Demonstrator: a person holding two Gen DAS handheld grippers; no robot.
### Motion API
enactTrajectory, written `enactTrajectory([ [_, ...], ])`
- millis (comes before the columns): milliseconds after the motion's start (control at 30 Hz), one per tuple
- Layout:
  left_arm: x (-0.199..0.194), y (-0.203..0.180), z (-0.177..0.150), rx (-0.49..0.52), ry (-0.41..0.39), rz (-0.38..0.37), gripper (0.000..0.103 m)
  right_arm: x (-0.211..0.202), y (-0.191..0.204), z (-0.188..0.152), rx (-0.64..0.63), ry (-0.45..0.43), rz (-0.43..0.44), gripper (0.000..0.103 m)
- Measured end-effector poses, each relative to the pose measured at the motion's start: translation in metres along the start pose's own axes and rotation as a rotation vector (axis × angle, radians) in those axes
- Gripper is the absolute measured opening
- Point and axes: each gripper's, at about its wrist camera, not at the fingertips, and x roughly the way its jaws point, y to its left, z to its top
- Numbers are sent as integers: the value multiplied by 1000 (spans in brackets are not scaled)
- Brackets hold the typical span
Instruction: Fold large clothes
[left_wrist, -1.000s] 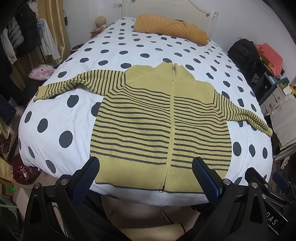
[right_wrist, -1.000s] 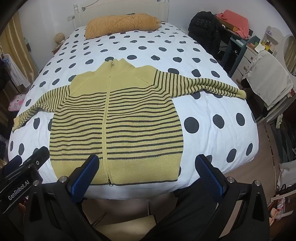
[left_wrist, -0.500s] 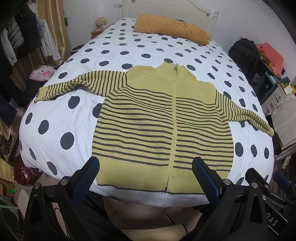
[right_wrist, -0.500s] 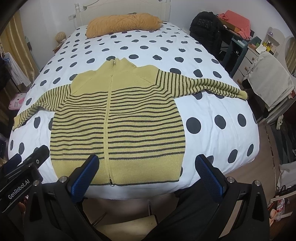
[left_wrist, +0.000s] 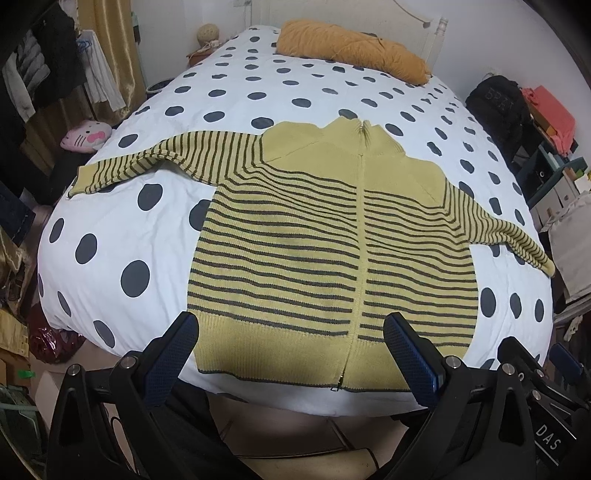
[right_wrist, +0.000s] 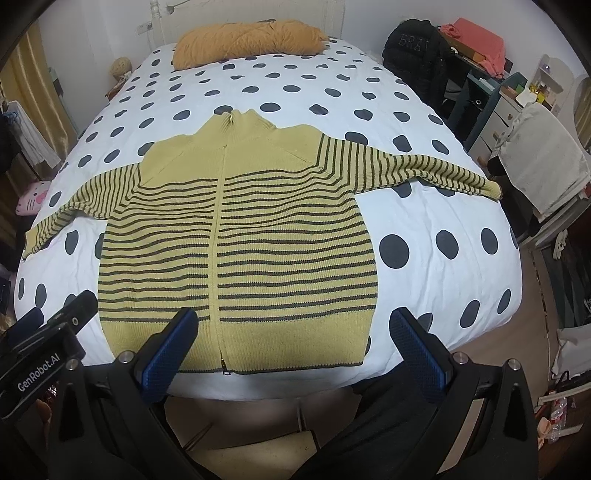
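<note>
Your left tool (left_wrist: 290, 334) is wide apart, holding nothing, hovering over the foot edge of the bed (left_wrist: 122, 221) with its blue pads either side of the sweater's hem. Far left, off the bed, a pink cat plush (left_wrist: 85, 135) sits by the curtain (left_wrist: 110, 44). The sweater (left_wrist: 295, 236) lies flat on the polka-dot cover, front up, zipped shut, collar toward the headboard and hem at the foot edge nearest you. Both sleeves are spread out sideways: the left sleeve (left_wrist: 162, 162) reaches toward the bed's left edge, the right sleeve (right_wrist: 410, 168) runs to the right edge, cuff just at the side. An orange pillow (right_wrist: 247, 40) lies across the head of the bed, well apart from the sweater. Your right tool (right_wrist: 293, 332) is also wide apart and empty, one pad over the hem beside the zipper, the other over bare cover right of the sweater. In the right wrist view the left tool's body shows at lower left. Right of the bed: a black backpack (right_wrist: 417, 55), and a chair (right_wrist: 543, 166) draped in pale cloth.
</note>
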Motion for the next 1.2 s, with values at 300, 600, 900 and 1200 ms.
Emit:
enactTrajectory([
  [300, 50, 126, 51, -257, -73, -51, 100, 40, 27, 8, -32, 65, 3, 103],
  [600, 132, 386, 121, -759, -199, 27, 99, 85, 82, 7, -123, 138, -7, 103],
  [900, 227, 503, 138, -1109, -211, -190, 99, 129, 124, 13, -191, 197, -2, 103],
  [1200, 253, 505, 179, -996, -229, -148, 61, 157, 128, 37, -188, 182, -2, 103],
])
